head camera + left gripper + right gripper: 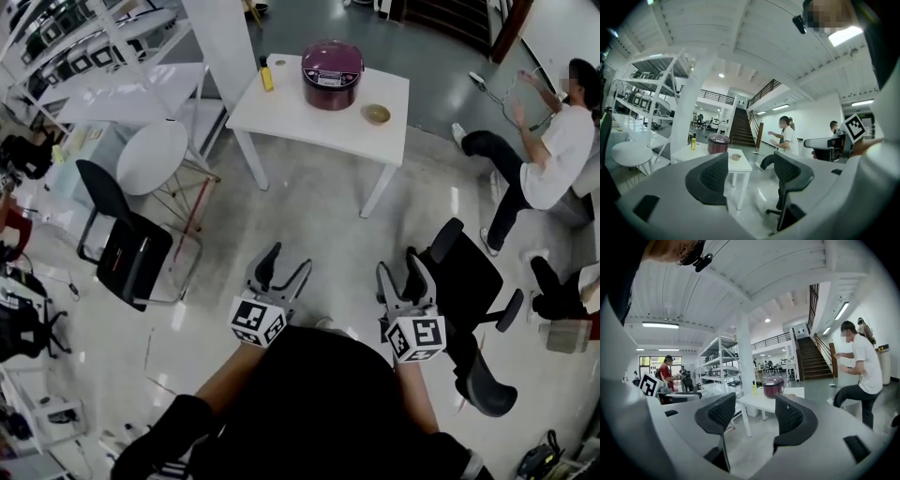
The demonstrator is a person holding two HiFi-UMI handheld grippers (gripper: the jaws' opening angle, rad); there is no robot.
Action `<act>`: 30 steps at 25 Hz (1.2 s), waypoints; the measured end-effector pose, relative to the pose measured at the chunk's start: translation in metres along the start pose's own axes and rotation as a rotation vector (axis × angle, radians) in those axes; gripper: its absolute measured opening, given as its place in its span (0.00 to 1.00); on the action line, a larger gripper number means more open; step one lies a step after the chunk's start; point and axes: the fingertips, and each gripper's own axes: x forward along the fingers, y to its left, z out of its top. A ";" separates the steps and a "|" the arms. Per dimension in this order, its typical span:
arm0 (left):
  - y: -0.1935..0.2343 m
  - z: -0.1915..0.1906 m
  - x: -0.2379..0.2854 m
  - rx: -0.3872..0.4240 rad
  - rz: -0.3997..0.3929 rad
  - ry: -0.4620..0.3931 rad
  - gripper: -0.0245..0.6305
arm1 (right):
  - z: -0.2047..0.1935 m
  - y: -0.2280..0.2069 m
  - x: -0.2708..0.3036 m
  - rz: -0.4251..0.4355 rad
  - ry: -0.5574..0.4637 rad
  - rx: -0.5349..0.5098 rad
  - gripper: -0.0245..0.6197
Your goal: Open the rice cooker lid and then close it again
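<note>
The maroon rice cooker (332,73) stands with its lid down on a white table (281,108) across the floor, well away from both grippers. It also shows small in the left gripper view (718,143) and the right gripper view (773,386). My left gripper (284,269) and right gripper (401,272) are held close to my body, side by side, pointing towards the table. Both are open with nothing between the jaws, as the left gripper (750,176) and right gripper (752,416) show in their own views.
On the table lie a yellow bottle (266,75) and a small bowl (377,113). A black chair (127,246) stands at the left, another black chair (469,281) close on my right. A round white table (153,157) and shelving sit left; a person (553,150) crouches at the right.
</note>
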 end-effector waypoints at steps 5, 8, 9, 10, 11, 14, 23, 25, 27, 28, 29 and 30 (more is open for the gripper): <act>0.008 0.006 0.000 0.045 0.037 -0.025 0.50 | -0.005 -0.007 -0.001 -0.012 0.017 -0.006 0.40; 0.003 0.007 0.006 0.032 0.020 -0.025 0.50 | -0.019 -0.011 0.001 0.001 0.059 0.009 0.40; 0.002 0.007 0.008 0.027 0.018 -0.025 0.50 | -0.022 -0.012 0.001 0.005 0.068 0.013 0.40; 0.000 0.006 0.008 0.025 0.018 -0.024 0.50 | -0.025 -0.012 0.000 0.009 0.074 0.016 0.40; -0.001 0.005 0.009 0.025 0.017 -0.023 0.50 | -0.027 -0.012 -0.002 0.013 0.078 0.018 0.40; -0.005 -0.006 0.010 0.027 0.007 0.010 0.50 | -0.038 -0.013 -0.005 0.027 0.083 0.027 0.40; 0.008 -0.019 0.024 -0.025 0.017 0.039 0.50 | -0.055 -0.025 0.007 0.058 0.117 0.071 0.40; 0.016 -0.016 0.035 -0.043 0.021 0.026 0.50 | -0.055 -0.030 0.013 0.053 0.125 0.073 0.40; 0.024 -0.014 0.049 -0.029 0.018 0.029 0.50 | -0.055 -0.036 0.021 0.043 0.132 0.070 0.40; 0.028 -0.012 0.057 -0.022 0.012 0.031 0.50 | -0.054 -0.039 0.026 0.037 0.136 0.066 0.40; 0.033 -0.010 0.066 -0.019 0.005 0.030 0.50 | -0.053 -0.043 0.032 0.029 0.138 0.064 0.40; 0.037 -0.008 0.075 -0.018 -0.004 0.029 0.50 | -0.052 -0.047 0.039 0.020 0.140 0.065 0.40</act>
